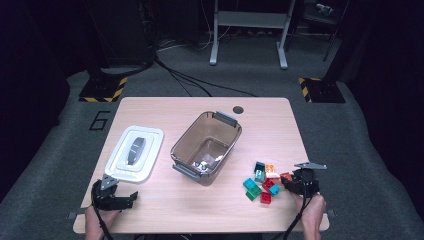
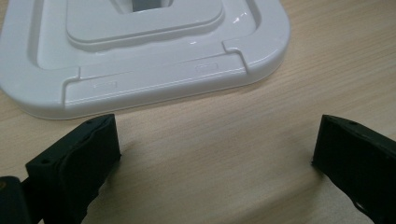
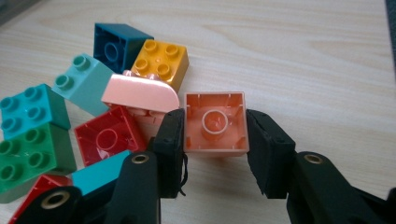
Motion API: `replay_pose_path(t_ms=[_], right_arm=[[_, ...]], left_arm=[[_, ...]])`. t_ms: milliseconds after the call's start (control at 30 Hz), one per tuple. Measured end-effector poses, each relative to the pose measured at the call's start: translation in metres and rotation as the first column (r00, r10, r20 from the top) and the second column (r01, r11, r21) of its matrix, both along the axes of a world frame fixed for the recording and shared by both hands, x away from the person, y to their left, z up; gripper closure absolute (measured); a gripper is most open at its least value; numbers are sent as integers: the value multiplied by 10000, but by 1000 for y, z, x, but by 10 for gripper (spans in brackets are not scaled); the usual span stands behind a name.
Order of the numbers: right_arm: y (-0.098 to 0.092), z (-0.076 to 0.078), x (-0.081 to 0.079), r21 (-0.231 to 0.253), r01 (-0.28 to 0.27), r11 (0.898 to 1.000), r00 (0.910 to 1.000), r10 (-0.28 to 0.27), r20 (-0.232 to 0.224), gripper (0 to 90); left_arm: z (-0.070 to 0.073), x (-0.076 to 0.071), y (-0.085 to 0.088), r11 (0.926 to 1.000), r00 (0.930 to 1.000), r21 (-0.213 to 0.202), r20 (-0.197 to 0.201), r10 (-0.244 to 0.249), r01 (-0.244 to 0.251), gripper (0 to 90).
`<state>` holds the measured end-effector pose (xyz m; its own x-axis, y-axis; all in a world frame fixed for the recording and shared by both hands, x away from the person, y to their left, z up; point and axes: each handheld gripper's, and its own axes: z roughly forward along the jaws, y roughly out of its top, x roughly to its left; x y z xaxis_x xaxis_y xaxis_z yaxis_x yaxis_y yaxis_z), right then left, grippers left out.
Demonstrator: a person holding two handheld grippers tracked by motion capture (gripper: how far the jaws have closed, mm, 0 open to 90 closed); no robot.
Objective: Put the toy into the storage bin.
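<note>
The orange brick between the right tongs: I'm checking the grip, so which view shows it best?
The right gripper view: the orange brick lies hollow side up, with both pads of the right tongs against its sides. The high view gives a small reddish speck beside the tongs. The left gripper view faces the white lid.

The bin (image 1: 206, 147) sits mid-table, the lid (image 1: 135, 153) to its left, the bricks (image 1: 263, 182) to its right.

A light wooden table (image 1: 165, 107) with a round cable hole (image 1: 238, 109) is standing on grey carpet (image 1: 345, 130). Black cables (image 1: 200, 82) are trailing across the floor toward a grey metal desk frame (image 1: 248, 30). Yellow-black striped base plates (image 1: 105, 90) are sitting at both sides, and the surrounding room is lying in darkness.
</note>
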<state>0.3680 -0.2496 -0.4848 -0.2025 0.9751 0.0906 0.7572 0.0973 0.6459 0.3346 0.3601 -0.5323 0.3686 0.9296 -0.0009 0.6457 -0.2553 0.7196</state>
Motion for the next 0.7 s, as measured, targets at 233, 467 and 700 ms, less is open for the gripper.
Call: replay_pose_path(t_ms=[233,467,700], right_arm=[[1,20,-1,-43,-315,9995,9980,317,544,588],[2,39,0,74,-522,9986,9950,514,860,588],[4,53,5,52,-718,9974,9920,709,1041,588]], left_arm=[[0,0,0,10000,10000,-2,1,0,0,4],[0,0,0,10000,10000,-9,2,8,-8,3],[0,0,0,10000,10000,-10,2,44,-44,3]])
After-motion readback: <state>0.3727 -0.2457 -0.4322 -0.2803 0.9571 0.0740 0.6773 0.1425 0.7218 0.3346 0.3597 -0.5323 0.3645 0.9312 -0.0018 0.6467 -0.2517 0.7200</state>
